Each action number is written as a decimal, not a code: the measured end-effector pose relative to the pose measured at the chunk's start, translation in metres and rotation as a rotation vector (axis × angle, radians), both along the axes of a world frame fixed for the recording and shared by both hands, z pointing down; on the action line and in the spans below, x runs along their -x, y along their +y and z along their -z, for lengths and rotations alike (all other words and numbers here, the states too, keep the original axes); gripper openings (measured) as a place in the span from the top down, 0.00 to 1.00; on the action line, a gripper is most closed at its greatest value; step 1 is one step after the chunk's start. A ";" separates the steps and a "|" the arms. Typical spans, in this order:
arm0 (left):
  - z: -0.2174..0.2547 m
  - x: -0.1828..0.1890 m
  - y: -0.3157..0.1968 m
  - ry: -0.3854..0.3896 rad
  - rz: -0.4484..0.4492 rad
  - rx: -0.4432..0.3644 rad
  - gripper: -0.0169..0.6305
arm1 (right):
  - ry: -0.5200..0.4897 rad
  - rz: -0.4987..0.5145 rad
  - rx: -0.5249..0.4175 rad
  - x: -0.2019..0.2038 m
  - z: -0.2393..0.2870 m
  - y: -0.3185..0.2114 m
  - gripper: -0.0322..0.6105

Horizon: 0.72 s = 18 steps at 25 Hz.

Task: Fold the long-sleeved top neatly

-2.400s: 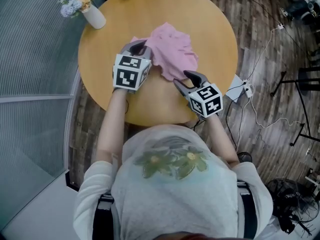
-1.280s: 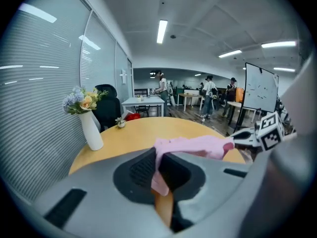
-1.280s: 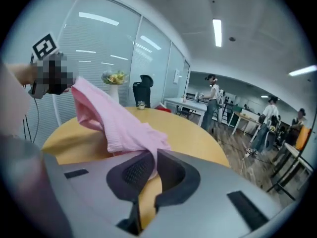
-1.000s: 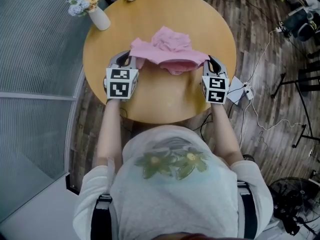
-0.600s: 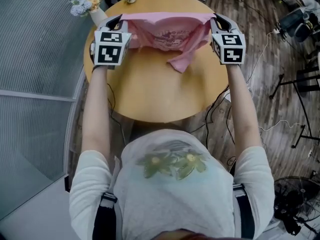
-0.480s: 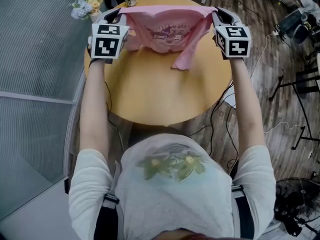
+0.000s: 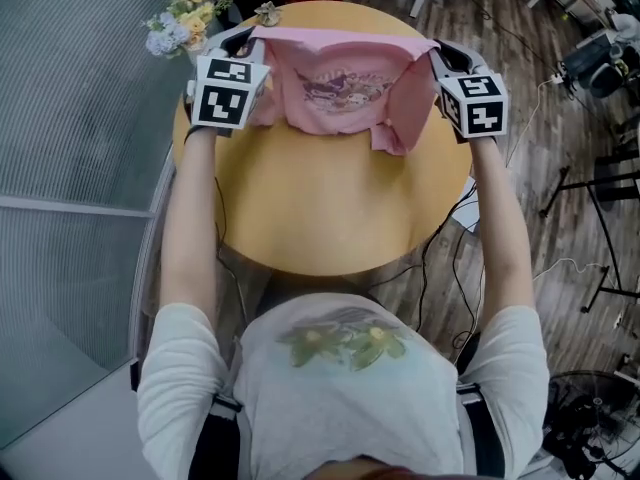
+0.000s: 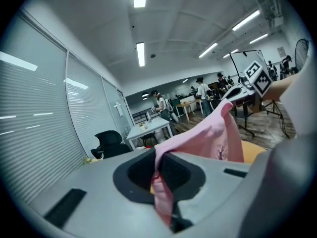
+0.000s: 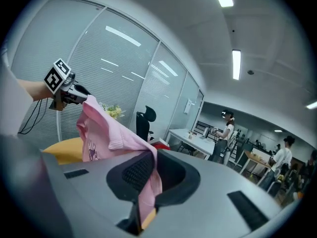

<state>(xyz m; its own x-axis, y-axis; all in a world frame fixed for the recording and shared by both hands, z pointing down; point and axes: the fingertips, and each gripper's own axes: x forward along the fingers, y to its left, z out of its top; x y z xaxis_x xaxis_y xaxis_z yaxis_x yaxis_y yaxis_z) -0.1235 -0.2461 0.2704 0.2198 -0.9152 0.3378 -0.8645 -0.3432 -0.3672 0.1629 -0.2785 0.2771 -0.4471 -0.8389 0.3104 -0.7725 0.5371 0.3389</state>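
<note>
Hanging stretched over the far side of the table point(image 7: 330, 208), the long-sleeved top point(image 7: 335, 86) is trailing a loose sleeve on the right. If it goes down unevenly, that sleeve is likely bunching underneath. The left hand-held gripper point(image 7: 243, 40) is pinching one upper corner with its jaws nearly closed on the cloth, and the right hand-held gripper point(image 7: 447, 54) is pinching the other corner likewise.

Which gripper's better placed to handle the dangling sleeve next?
Right, probably: the sleeve hangs beside the right gripper, far from the left gripper. Both are shut on the pink top.
</note>
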 end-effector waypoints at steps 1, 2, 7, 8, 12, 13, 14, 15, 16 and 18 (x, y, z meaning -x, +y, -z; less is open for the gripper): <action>-0.005 0.000 -0.008 -0.001 -0.004 0.012 0.95 | 0.001 -0.004 0.016 0.001 -0.007 -0.008 0.89; -0.010 0.000 -0.016 0.001 -0.008 0.024 0.95 | 0.006 -0.009 0.032 0.001 -0.015 -0.017 0.89; -0.011 -0.001 -0.065 -0.012 -0.030 0.051 0.95 | 0.017 -0.049 0.047 -0.001 -0.019 -0.073 0.89; -0.003 0.000 -0.075 -0.010 -0.031 0.038 0.95 | 0.015 -0.060 0.022 -0.001 -0.009 -0.084 0.89; 0.044 0.004 -0.109 0.021 -0.028 -0.076 0.95 | -0.045 -0.105 -0.115 0.001 0.058 -0.120 0.89; 0.060 0.004 -0.111 0.025 -0.032 -0.121 0.95 | -0.064 -0.111 -0.165 0.002 0.081 -0.121 0.89; 0.077 0.004 -0.110 0.032 -0.038 -0.168 0.95 | -0.084 -0.111 -0.218 0.003 0.104 -0.117 0.89; 0.094 0.005 -0.106 0.042 -0.045 -0.211 0.95 | -0.102 -0.105 -0.269 0.004 0.126 -0.110 0.89; 0.108 0.006 -0.100 0.053 -0.052 -0.247 0.95 | -0.117 -0.095 -0.309 0.006 0.143 -0.099 0.89; 0.121 0.008 -0.082 0.065 -0.066 -0.283 0.95 | -0.123 -0.071 -0.343 0.007 0.156 -0.072 0.89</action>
